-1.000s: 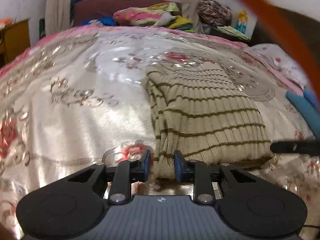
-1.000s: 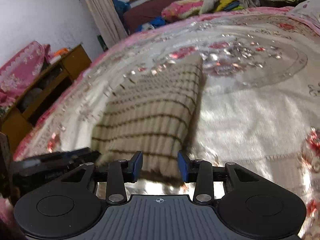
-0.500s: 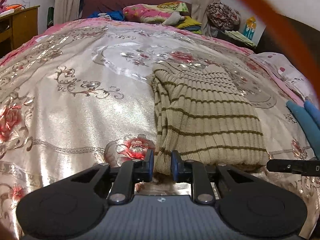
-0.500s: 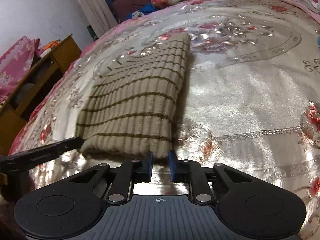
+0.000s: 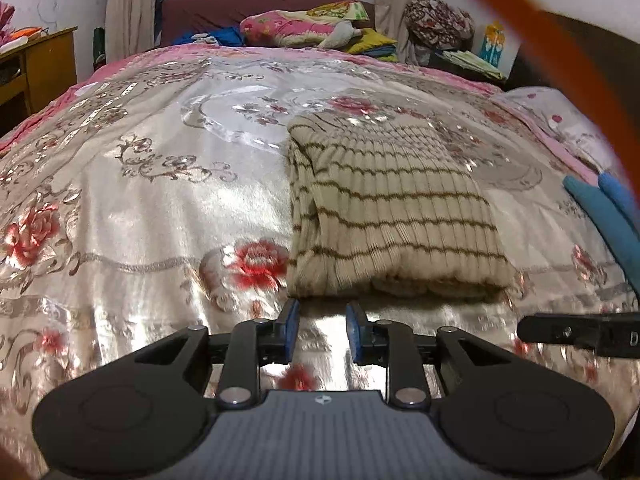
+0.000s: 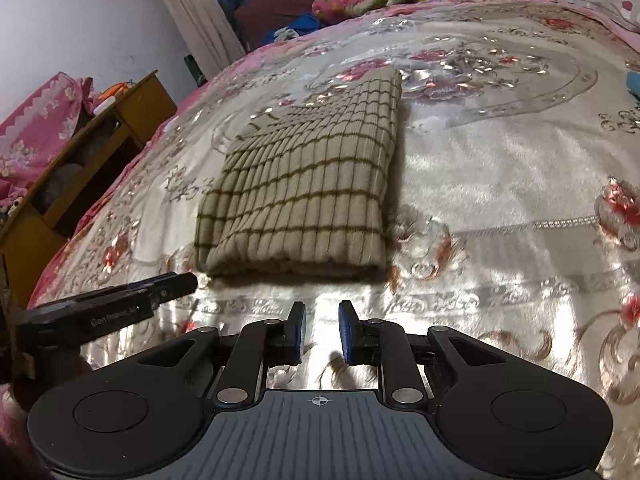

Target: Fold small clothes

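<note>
A beige ribbed sweater with thin brown stripes point(image 5: 392, 208) lies folded into a rectangle on the floral bedspread point(image 5: 160, 208). It also shows in the right wrist view point(image 6: 308, 196). My left gripper point(image 5: 322, 322) is open and empty, just short of the sweater's near left corner. My right gripper point(image 6: 321, 326) is open and empty, a little back from the sweater's near edge. The right gripper's tip shows at the right of the left wrist view point(image 5: 576, 334). The left gripper's tip shows at the left of the right wrist view point(image 6: 120, 308).
Pillows and folded bedding point(image 5: 312, 28) are piled at the head of the bed. A wooden cabinet point(image 6: 80, 168) stands left of the bed. A blue cloth point(image 5: 604, 216) lies at the bed's right edge. An orange strap point(image 5: 560, 40) crosses the upper right.
Both grippers have drawn back from the sweater's near edge and their jaws have opened wider. The folded sweater lies free on the bed.
</note>
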The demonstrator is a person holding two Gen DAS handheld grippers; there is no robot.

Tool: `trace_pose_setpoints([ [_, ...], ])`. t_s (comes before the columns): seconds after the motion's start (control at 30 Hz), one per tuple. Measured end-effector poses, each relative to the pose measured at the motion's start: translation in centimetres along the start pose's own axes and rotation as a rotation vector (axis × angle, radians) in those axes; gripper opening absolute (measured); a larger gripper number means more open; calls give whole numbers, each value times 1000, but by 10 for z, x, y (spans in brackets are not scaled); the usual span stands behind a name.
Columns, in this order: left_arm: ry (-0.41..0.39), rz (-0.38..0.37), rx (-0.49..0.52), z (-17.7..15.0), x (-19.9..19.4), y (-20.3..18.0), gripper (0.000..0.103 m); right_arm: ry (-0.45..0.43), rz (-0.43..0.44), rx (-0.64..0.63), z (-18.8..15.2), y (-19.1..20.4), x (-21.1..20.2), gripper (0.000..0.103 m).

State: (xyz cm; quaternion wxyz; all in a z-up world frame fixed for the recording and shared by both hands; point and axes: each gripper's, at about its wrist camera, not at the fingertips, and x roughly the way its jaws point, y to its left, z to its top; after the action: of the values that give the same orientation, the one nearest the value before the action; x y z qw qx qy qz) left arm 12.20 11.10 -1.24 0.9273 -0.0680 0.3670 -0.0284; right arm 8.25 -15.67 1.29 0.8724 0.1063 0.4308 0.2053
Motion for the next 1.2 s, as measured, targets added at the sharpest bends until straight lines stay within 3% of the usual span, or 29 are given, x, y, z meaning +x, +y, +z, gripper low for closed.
trace_pose_setpoints([
  [1.2,26,-3,79,-32,-23,-38,54,5,-39,-32,-33,28,-11,31],
])
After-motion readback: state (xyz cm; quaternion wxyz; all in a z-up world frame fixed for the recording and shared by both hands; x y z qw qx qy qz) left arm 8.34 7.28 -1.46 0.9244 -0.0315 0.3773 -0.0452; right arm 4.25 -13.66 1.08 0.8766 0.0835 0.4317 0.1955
